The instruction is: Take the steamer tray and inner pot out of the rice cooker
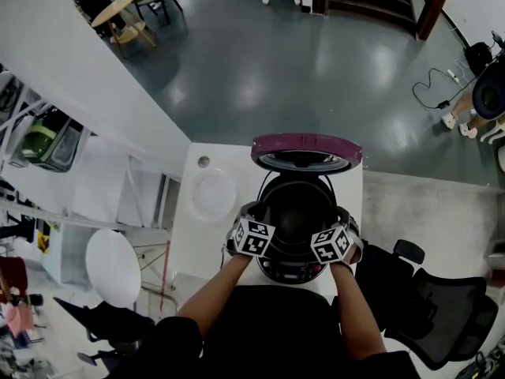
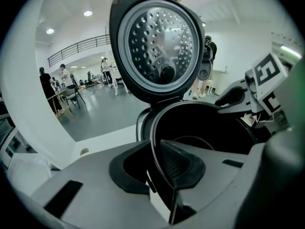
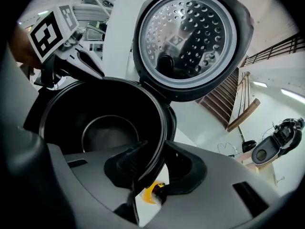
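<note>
Inside open dark rice cooker (image 1: 293, 272): black round metal inner pot (image 3: 107, 128), seated. Left gripper (image 2: 159, 168) clamps its rim; right gripper (image 3: 152, 168) straddles rim, pads slightly apart. Firm right grip, then lift level.

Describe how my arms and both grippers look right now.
Both the left gripper and right gripper have grey moulded bodies with black ribbed claw pads. Each carries a marker cube of black-and-white squares. The forearms are bare; the top worn is dark.
</note>
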